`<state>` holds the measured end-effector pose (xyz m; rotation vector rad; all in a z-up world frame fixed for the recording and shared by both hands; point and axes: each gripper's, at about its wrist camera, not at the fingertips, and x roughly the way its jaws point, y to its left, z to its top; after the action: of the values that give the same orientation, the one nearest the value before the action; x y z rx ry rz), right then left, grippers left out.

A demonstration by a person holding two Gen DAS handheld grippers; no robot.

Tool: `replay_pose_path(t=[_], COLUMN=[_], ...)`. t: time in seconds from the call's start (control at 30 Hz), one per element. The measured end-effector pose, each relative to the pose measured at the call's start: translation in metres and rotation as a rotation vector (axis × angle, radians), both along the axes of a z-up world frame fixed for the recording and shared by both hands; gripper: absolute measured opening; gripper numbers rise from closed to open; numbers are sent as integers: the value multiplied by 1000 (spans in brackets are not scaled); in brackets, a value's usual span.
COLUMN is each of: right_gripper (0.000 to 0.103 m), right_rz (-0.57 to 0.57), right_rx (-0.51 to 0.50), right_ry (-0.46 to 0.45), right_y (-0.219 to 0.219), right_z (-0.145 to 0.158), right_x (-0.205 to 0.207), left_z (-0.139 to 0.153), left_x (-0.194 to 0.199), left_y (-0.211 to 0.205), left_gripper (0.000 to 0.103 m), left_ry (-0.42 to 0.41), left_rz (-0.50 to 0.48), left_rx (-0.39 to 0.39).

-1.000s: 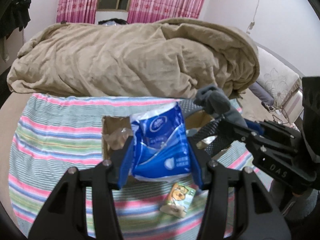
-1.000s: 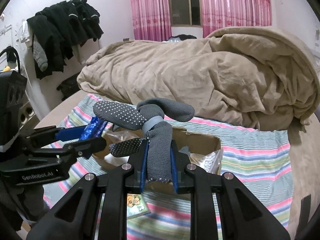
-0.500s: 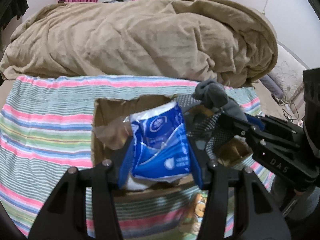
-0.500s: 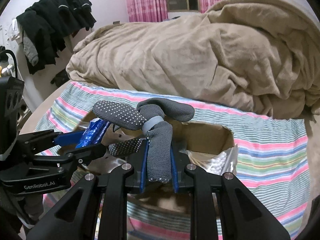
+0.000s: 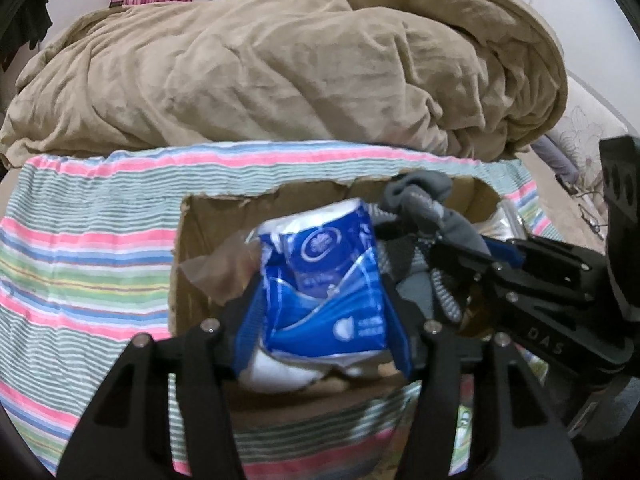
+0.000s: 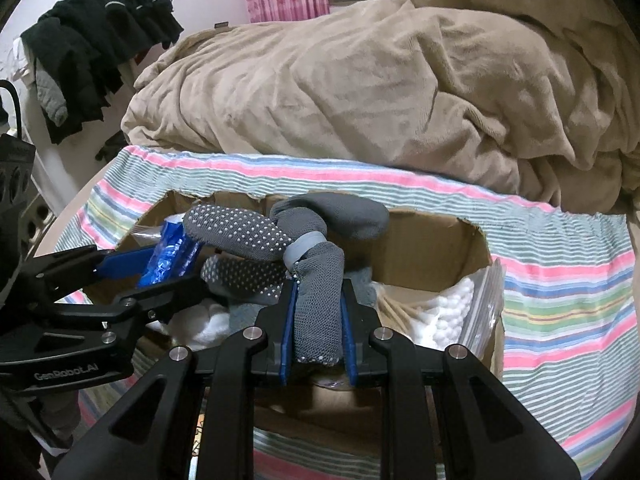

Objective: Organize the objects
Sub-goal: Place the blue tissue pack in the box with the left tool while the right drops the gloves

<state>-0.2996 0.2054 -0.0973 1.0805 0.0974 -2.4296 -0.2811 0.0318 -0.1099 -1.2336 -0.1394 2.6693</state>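
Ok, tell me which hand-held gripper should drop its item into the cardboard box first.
Left, probably: the left hand-held gripper holds the blue tissue pack above the cardboard box, with the right hand-held gripper gripping the grey socks alongside.

One open brown cardboard box (image 6: 432, 236) is holding one blue plastic tissue pack (image 5: 324, 288), one grey dotted sock bundle (image 6: 280, 240), one clear bag of cotton swabs (image 6: 452, 312)

Both your rigs are matte black with silver screws and blue pads: left hand-held gripper (image 5: 324, 320) carries "GenRobot.AI" lettering, right hand-held gripper (image 6: 318, 332) reads "DAS".
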Motion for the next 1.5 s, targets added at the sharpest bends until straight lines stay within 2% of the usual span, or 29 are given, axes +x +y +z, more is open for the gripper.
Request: replay_pose_path(t=[0.17,0.33,0.43,0.5,0.6,1.17,1.4,1.5], right_gripper=[22,40,47,50,63,64,68,69], right_rz=[-3,-11,-12,-9,-10,-17,-18,-19], right_rx=[2,-3,-13,-15,-20,-33,-39,-55], right_ry=[-4,1,9,18,35,109,127,126], right_y=[0,2,4,5,7,8,8,10], right_z=[-1,4,11,16,25,75,89,91], right_x=[0,4,9,14,21,78,104,116], left_z=[0,9,17,24,32,87,97,96], left_x=[1,7,12,17,25,95,125,138], left_y=[2,1,-2,-5,-6,-15,-21,-24], left_gripper=[57,60,72,73,75,77,78,81], left_ry=[-2,1,16,30,44,128,146,148], left_rz=[2,23,41,44,46,55,63,67], left_rx=[-15,-32,-29,-20,-17,1,13,16])
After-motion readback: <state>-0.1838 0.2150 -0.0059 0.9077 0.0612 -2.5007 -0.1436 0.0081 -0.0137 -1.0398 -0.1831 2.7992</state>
